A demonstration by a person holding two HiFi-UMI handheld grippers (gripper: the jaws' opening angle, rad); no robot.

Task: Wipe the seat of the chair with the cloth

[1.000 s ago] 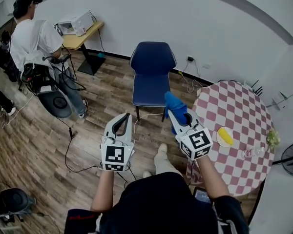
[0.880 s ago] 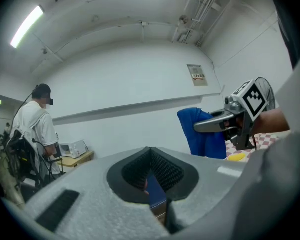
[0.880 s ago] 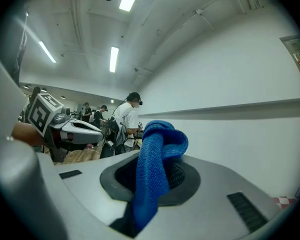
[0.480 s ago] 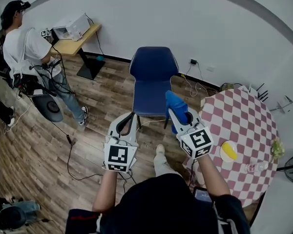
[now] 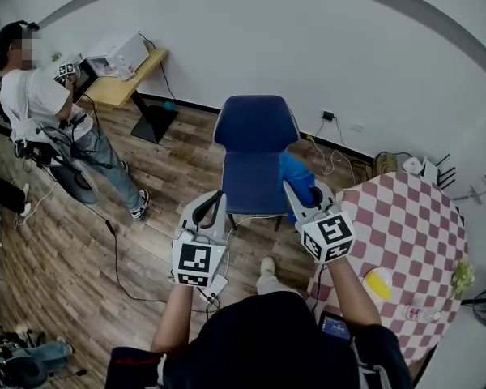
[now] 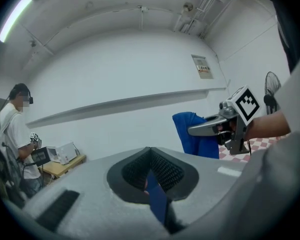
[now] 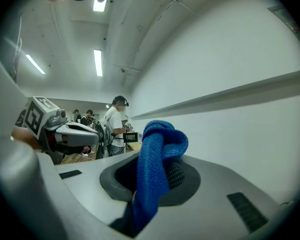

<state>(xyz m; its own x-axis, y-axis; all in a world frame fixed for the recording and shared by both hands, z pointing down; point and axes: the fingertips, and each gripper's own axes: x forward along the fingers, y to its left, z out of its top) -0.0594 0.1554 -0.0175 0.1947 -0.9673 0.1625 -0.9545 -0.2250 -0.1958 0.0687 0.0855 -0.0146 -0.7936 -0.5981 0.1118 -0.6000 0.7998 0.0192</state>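
Observation:
The dark blue chair stands on the wood floor, facing me, with its seat bare. My right gripper is shut on a bright blue cloth, held by the seat's right front corner. In the right gripper view the cloth bulges up out of the closed jaws of the right gripper. My left gripper is shut and holds nothing, just short of the seat's front left edge. In the left gripper view the left gripper has its jaws together, and the cloth shows at the right.
A round table with a pink checked cover stands close on the right, with a yellow thing on it. A person stands at the far left by a desk. Cables trail over the floor.
The chair has come nearer and more central in the head view. Both grippers have advanced toward it, and the cloth now overlaps the seat's right front corner.

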